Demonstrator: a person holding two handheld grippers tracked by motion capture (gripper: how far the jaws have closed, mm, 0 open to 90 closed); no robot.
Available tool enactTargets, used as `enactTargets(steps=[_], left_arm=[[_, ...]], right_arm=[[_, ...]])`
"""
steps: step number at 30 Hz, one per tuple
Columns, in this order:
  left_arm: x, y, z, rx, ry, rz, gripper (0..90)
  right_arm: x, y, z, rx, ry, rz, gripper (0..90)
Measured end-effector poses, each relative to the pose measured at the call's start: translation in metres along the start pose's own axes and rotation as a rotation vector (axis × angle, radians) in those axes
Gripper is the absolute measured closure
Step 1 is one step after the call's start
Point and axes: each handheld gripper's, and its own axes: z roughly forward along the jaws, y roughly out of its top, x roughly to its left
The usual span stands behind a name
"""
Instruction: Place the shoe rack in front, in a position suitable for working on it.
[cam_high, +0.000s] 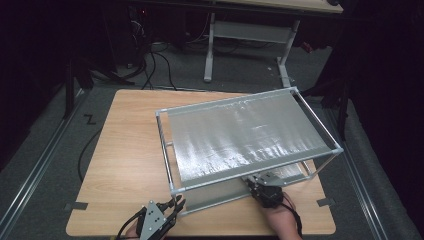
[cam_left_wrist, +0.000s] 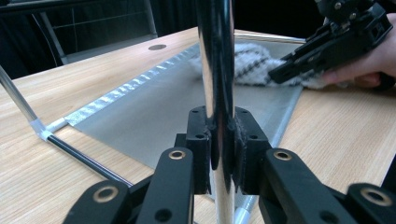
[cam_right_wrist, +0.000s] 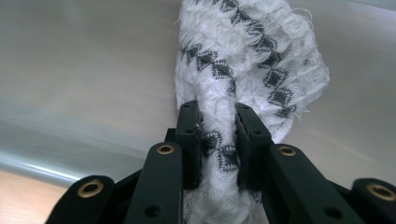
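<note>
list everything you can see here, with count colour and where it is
rack: one, silver metal tube frame with shiny grey sheets as shelves, on the table right of centre
upright post: one, chrome, near left corner of the rack
cloth: one, white with black pattern, on the lower shelf
table: one, light wood, middle of the high view
second table: one, white legs, behind on the floor
cables: several, black, on the floor behind
left claw: one, black, shut on the upright post
right claw: one, black, shut on the cloth
hand: one, behind the right claw
</note>
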Motion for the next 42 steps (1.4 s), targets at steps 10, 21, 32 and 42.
enactTargets(steps=[10,21,32,42], left_arm=[[0.0,0.0,0.0,0.002,0.002,-0.008,79.0],[0.001,0.001,0.0,-0.001,0.014,0.006,78.9],[0.002,0.0,0.0,-0.004,0.01,0.007,78.9],[0.002,0.0,0.0,-0.004,0.011,0.004,79.0]], right_arm=[[-0.066,-0.019,-0.013,0.018,-0.177,0.069,75.1],[-0.097,-0.027,-0.017,0.04,-0.307,0.111,75.1],[-0.112,-0.031,-0.02,0.046,-0.367,0.179,75.0],[-0.118,-0.034,-0.02,0.034,-0.343,0.209,74.2]])
